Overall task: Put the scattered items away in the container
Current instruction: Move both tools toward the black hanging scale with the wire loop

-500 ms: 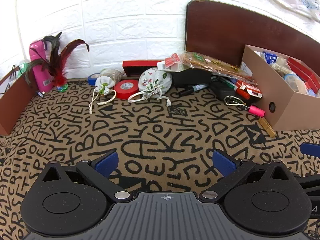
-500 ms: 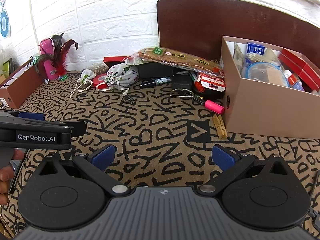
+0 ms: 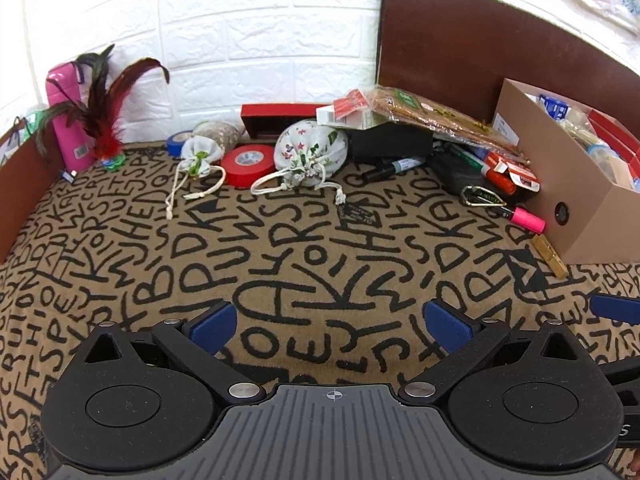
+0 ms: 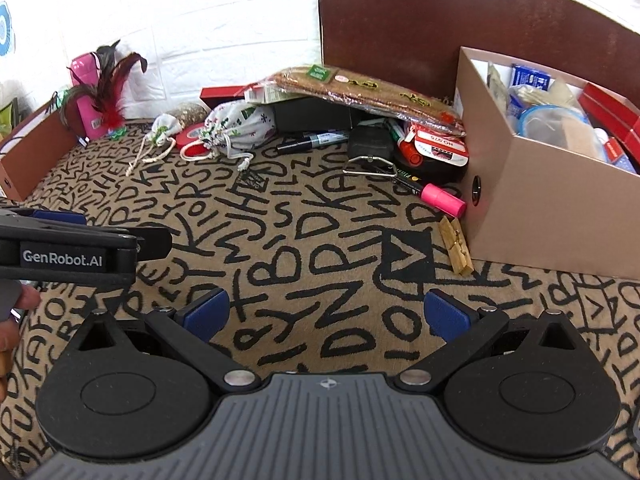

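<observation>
A tan cardboard box [image 4: 548, 208] stands at the right, holding several items; it also shows in the left wrist view [image 3: 560, 184]. Scattered items lie along the back: a floral drawstring pouch [image 3: 310, 152], a small white pouch [image 3: 200, 156], a red tape roll [image 3: 248, 162], a black marker [image 3: 394, 168], a pink-capped marker [image 4: 434, 196], a wooden clothespin [image 4: 456, 244]. My left gripper [image 3: 330, 324] is open and empty over the letter-print cloth. My right gripper [image 4: 326, 314] is open and empty, short of the clothespin.
A pink bottle [image 3: 66, 116] with dark feathers [image 3: 106, 112] stands at the back left beside a brown box [image 3: 16, 196]. A brown board [image 4: 440, 20] leans on the white brick wall. A flat snack packet [image 4: 360, 92] rests on a black box [image 4: 316, 116].
Both grippers have moved slightly forward toward the items. Nothing was picked up.
</observation>
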